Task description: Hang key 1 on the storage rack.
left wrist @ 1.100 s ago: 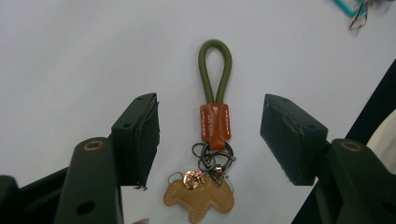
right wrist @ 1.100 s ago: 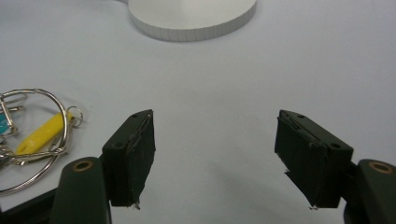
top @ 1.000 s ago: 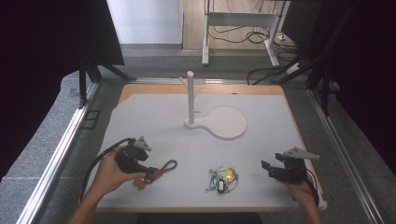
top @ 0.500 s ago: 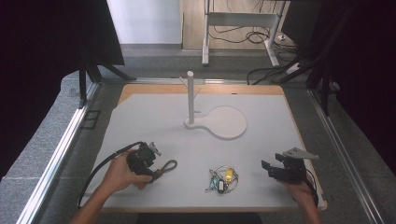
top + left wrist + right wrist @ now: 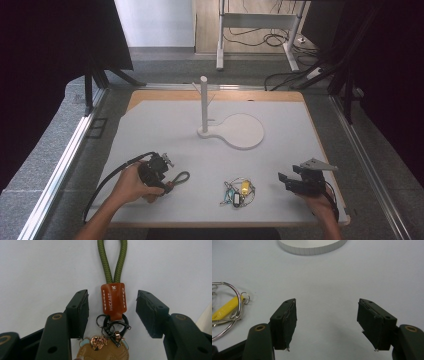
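Note:
A keychain lies on the white mat: an olive cord loop (image 5: 112, 260), an orange leather tab (image 5: 113, 302), metal rings and a brown charm (image 5: 102, 352). My left gripper (image 5: 113, 293) is down over it, its jaws either side of the tab with a gap on each side. The jaws have just been closing but are not touching the tab. In the high view the left gripper (image 5: 166, 181) sits at the front left with the cord loop (image 5: 180, 177) ahead of it. My right gripper (image 5: 283, 181) rests open at the front right, with nothing between its jaws (image 5: 327, 302).
A bunch of key rings with a yellow tag (image 5: 239, 191) (image 5: 227, 308) lies between the two hands. A white stand with an upright post (image 5: 203, 102) and a round base (image 5: 245, 131) stands mid-table. The mat (image 5: 150, 125) ends in a wooden edge at the back.
My left hand has moved right and down onto the keychain, so the jaws now straddle its tab. The right hand has stayed where it was.

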Tool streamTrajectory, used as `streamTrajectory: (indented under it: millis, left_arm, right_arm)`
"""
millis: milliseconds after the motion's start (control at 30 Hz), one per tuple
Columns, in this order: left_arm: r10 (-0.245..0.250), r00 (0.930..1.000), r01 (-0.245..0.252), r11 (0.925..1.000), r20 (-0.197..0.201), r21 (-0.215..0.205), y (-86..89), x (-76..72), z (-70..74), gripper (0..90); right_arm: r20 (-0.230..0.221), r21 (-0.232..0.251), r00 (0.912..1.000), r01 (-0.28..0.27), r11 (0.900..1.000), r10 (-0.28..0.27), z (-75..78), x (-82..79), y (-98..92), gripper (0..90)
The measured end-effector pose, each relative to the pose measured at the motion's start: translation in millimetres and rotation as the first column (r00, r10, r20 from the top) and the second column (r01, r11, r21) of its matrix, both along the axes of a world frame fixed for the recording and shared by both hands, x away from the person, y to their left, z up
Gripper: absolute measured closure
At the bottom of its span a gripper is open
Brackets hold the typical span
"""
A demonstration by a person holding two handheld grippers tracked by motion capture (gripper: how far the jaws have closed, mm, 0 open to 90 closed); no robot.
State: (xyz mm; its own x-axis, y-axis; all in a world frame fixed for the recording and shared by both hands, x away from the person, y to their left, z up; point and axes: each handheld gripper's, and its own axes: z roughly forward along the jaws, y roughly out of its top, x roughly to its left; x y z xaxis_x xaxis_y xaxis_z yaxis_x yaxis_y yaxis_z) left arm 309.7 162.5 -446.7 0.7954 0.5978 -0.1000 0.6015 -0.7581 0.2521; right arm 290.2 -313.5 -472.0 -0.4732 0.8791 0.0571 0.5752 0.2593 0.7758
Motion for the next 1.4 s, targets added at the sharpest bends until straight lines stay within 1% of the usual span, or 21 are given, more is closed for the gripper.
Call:
streamTrajectory:
  millis: [167,267,333,400,433,633,733,833,967,1067,1133,1167,1200,1233,1267,1300,1367,1400]
  left_arm:
    - [-0.009,0.9998,0.010,0.9998,-0.017,0.019,-3.6,1.3,-3.7,45.5]
    - [-0.008,0.9998,0.008,0.9996,-0.019,0.028,-4.3,2.0,-4.3,47.5]
    - [-0.010,0.9995,0.011,0.9991,-0.030,0.040,-5.9,3.2,-6.8,50.0]
    - [-0.012,0.9994,0.013,0.9989,-0.033,0.044,-6.5,3.5,-8.0,51.7]
    - [-0.012,0.9993,0.014,0.9983,-0.036,0.057,-7.7,4.5,-9.8,52.6]
    - [-0.010,0.9993,0.012,0.9980,-0.035,0.063,-8.9,6.7,-10.1,57.2]
    - [-0.008,1.0000,0.008,0.9962,-0.004,0.086,-11.2,3.8,-10.7,61.6]
    - [-0.011,0.9999,0.010,0.9960,0.005,0.089,-12.5,1.9,-10.7,65.5]
    - [-0.015,0.9998,0.014,0.9961,0.015,0.088,-13.1,-0.3,-10.5,67.0]
    - [-0.019,0.9993,0.017,0.9963,0.032,0.085,-13.0,-3.1,-10.1,67.4]
    - [-0.021,0.9992,0.018,0.9973,0.035,0.071,-12.2,-3.5,-8.2,67.5]
    - [-0.021,0.9992,0.018,0.9973,0.035,0.071,-12.2,-3.5,-8.2,67.6]
    - [-0.020,0.9991,0.018,0.9988,0.039,0.046,-10.0,-2.2,-2.8,67.6]
    - [-0.020,0.9991,0.018,0.9988,0.039,0.046,-10.0,-2.2,-2.8,67.6]
    - [-0.021,0.9986,0.020,0.9995,0.048,0.025,-7.8,-0.7,6.3,67.6]
    - [-0.021,0.9986,0.020,0.9995,0.048,0.025,-7.8,-0.7,6.3,67.6]
    - [-0.013,0.9972,0.014,0.9998,0.074,-0.012,-4.9,0.7,22.4,67.6]
    - [-0.011,0.9965,0.013,0.9996,0.083,-0.024,-4.0,1.2,27.5,67.6]
  right_arm:
    - [0.000,-0.005,1.0000,0.000,1.000,0.000,-1.1,0.1,0.7,32.6]
    - [-0.001,-0.006,1.0000,-0.001,1.000,0.001,-1.1,-0.1,1.0,32.7]
    - [-0.003,-0.011,1.0000,-0.003,1.000,0.003,-1.7,0.2,1.9,32.7]
    - [-0.006,-0.013,1.0000,-0.004,1.000,0.004,-2.2,0.3,2.3,32.7]
    - [-0.007,-0.014,1.0000,-0.004,1.000,0.004,-2.5,0.4,2.6,32.7]
    - [-0.012,-0.019,0.9999,-0.004,1.000,0.004,-3.2,0.7,2.4,32.6]
    - [-0.012,-0.019,0.9999,-0.003,1.000,0.003,-3.2,0.7,2.4,32.6]
    - [-0.012,-0.019,0.9999,-0.002,1.000,0.002,-3.1,0.7,2.5,32.6]
    - [-0.012,-0.020,0.9999,-0.001,1.000,0.001,-2.8,0.3,3.7,32.6]
    - [-0.013,-0.021,0.9999,0.001,1.000,-0.001,-2.9,0.4,3.8,32.6]
    - [-0.011,-0.019,0.9999,0.003,1.000,-0.003,-2.7,0.5,3.1,32.6]
    - [-0.012,-0.016,0.9999,0.003,1.000,-0.003,-2.6,0.5,3.0,32.6]
    - [-0.013,-0.015,0.9999,0.003,1.000,-0.003,-2.6,0.6,2.9,32.6]
    - [-0.013,-0.015,0.9999,0.003,1.000,-0.003,-2.6,0.6,2.7,32.6]
    - [-0.014,-0.015,0.9999,0.005,1.000,-0.005,-2.7,0.7,2.6,32.6]
    - [-0.014,-0.015,0.9999,0.005,1.000,-0.005,-2.7,0.7,2.6,32.6]
    - [-0.015,-0.015,0.9999,0.007,1.000,-0.008,-2.9,0.8,2.5,32.6]
    - [-0.015,-0.015,0.9999,0.008,1.000,-0.008,-2.9,0.8,2.5,32.6]
